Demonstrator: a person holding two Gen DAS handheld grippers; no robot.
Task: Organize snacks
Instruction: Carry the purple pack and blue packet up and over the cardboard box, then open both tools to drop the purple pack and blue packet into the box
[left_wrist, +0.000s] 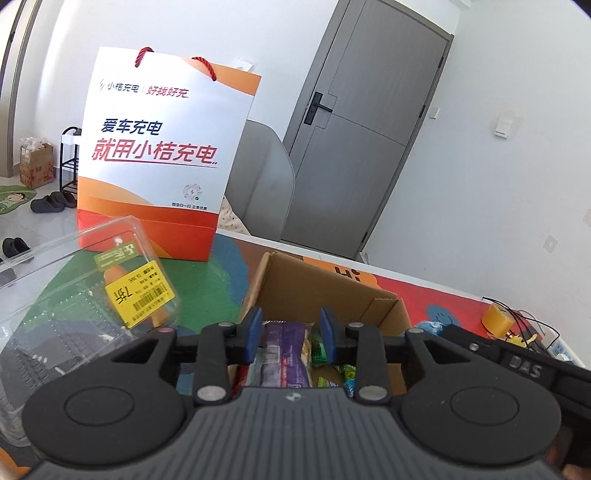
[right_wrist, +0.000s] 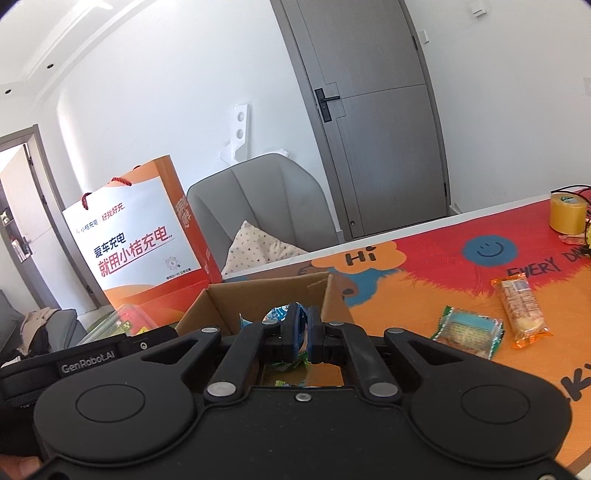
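An open cardboard box (left_wrist: 295, 280) stands on the colourful table mat, with several wrapped snacks inside; it also shows in the right wrist view (right_wrist: 258, 299). My left gripper (left_wrist: 291, 334) hangs over the box with its jaws around a purple snack packet (left_wrist: 284, 350). My right gripper (right_wrist: 303, 330) is nearly shut over the box on a blue-and-white snack packet (right_wrist: 277, 314). A green-edged snack (right_wrist: 469, 330) and an orange-wrapped snack (right_wrist: 522, 308) lie on the mat to the right of the box.
An orange-and-white paper gift bag (left_wrist: 155, 155) stands behind the box. A clear plastic clamshell (left_wrist: 92, 291) with a yellow price sticker lies left of it. A yellow tape roll (right_wrist: 567, 214) and cables sit at the table's far right. A grey chair (right_wrist: 258, 206) stands beyond the table.
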